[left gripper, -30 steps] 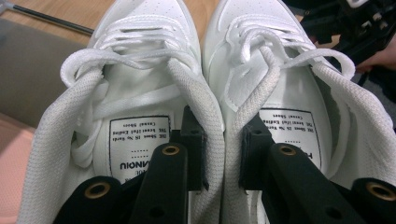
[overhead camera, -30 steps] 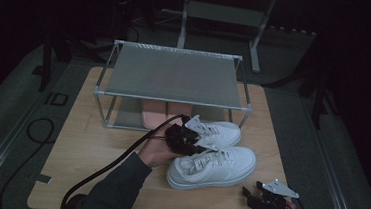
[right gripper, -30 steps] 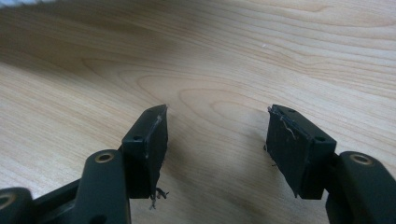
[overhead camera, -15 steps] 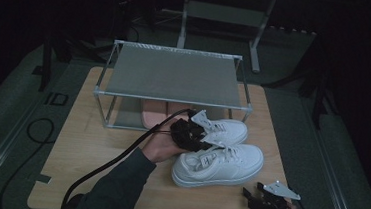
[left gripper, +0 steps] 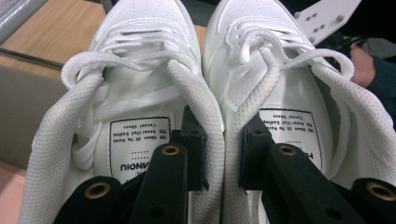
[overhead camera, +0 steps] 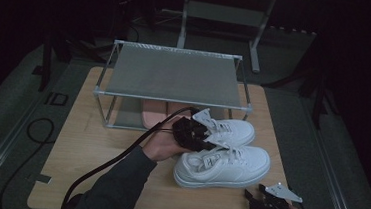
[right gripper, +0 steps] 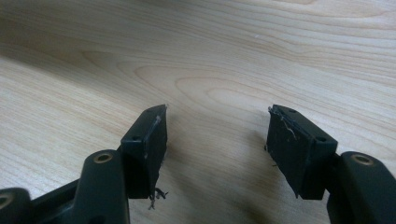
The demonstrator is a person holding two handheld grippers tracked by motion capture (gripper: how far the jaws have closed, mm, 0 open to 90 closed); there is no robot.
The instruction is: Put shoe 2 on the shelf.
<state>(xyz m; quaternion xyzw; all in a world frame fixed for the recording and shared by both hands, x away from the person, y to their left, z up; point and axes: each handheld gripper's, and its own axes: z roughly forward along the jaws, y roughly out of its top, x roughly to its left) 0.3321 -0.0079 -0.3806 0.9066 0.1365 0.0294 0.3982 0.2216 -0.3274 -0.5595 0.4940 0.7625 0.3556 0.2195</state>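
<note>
Two white lace-up sneakers sit side by side on the wooden table (overhead camera: 94, 152), toes to the right: a near shoe (overhead camera: 229, 163) and a far shoe (overhead camera: 234, 131). My left gripper (overhead camera: 194, 134) is at their heel ends. In the left gripper view it (left gripper: 222, 140) has one jaw inside the far shoe (left gripper: 140, 56) and one inside the near shoe (left gripper: 261, 46). It is shut on the two inner collar walls, which are pinched together. My right gripper (overhead camera: 254, 196) rests at the table's front right, open and holding nothing, with bare wood (right gripper: 210, 56) between its jaws (right gripper: 217, 126).
A metal-framed shelf rack (overhead camera: 173, 76) stands at the back of the table, just behind the shoes. Pinkish things (overhead camera: 155, 114) lie under its shelf. Black cables trail off the front left. The right gripper's grey plate (left gripper: 327, 18) lies past the shoes' toes.
The left gripper has risen and shifted right and toward the rack, carrying both sneakers with it. The right gripper has stayed where it was.
</note>
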